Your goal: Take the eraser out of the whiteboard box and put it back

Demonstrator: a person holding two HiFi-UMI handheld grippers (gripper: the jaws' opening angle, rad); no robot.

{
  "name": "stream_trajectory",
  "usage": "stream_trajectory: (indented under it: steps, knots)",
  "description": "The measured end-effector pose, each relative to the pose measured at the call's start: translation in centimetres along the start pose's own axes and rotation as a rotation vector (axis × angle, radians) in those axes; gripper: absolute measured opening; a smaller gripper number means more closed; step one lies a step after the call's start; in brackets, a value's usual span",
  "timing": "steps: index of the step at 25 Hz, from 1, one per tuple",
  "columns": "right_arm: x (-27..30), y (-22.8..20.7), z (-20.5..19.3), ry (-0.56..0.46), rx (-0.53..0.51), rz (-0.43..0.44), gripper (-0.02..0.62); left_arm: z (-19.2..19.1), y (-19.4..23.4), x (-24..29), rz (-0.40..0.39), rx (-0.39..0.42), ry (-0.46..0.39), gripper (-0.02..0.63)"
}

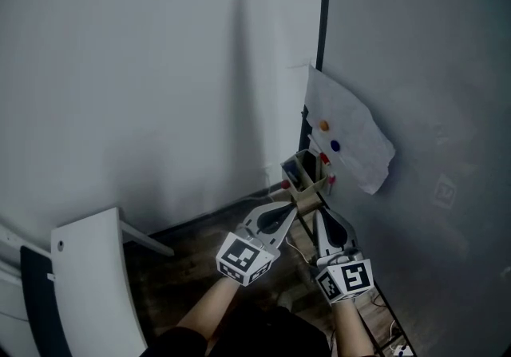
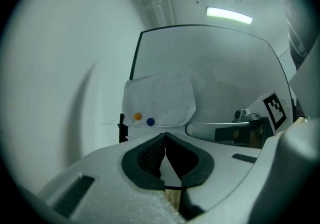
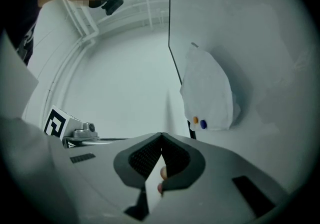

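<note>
The whiteboard box (image 1: 302, 172) is a small dark open holder on the whiteboard's left edge, with red-capped markers (image 1: 325, 159) in it. I cannot make out the eraser. A tan piece (image 1: 307, 200) shows just under the box. My left gripper (image 1: 297, 205) points at that spot, its tips meeting with nothing between them (image 2: 165, 134). Beside it on the right, my right gripper (image 1: 323, 216) points toward the board below the box. Its tips also meet (image 3: 161, 135) and it holds nothing.
A crumpled paper sheet (image 1: 347, 136) hangs on the whiteboard (image 1: 431, 68) under an orange magnet (image 1: 323, 124) and a blue magnet (image 1: 334, 145). A white wall (image 1: 144, 68) stands left of the board's black frame (image 1: 323, 12). A white chair (image 1: 92, 283) sits lower left on dark floor (image 1: 200, 239).
</note>
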State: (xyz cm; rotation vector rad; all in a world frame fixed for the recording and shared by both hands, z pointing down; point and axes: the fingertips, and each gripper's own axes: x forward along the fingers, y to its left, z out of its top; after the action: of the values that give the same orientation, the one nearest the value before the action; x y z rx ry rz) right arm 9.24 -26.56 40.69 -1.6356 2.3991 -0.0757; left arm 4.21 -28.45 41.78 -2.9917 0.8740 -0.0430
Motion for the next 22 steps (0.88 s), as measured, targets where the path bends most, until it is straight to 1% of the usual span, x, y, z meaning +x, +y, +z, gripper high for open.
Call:
stream_trajectory:
  steps: [3, 6, 9, 13, 17, 22]
  knots:
    - [1.3, -1.4, -0.5, 0.008, 0.005, -0.036, 0.003, -0.5, 1.3, 1.9, -0.027, -0.018, 0.014, 0.005]
    - [2.7, -3.0, -1.5, 0.022, 0.016, -0.094, 0.003, -1.7, 2.7, 3.7, -0.056, -0.051, 0.046, 0.005]
    - [3.8, -4.4, -2.9, 0.025, 0.044, -0.15, 0.003, -3.1, 3.9, 5.2, -0.085, -0.067, 0.074, 0.005]
    - [4.7, -5.6, -4.1, 0.021, 0.064, -0.187, 0.003, -4.7, 5.3, 6.7, -0.114, -0.077, 0.098, 0.005]
    - [4.8, -6.2, -5.1, 0.026, 0.081, -0.209, 0.003, -5.6, 6.5, 7.9, -0.113, -0.095, 0.106, 0.005]
    - [4.4, -6.8, -5.6, 0.023, 0.102, -0.233, 0.003, -6.7, 7.7, 10.2, -0.077, -0.123, 0.124, 0.006]
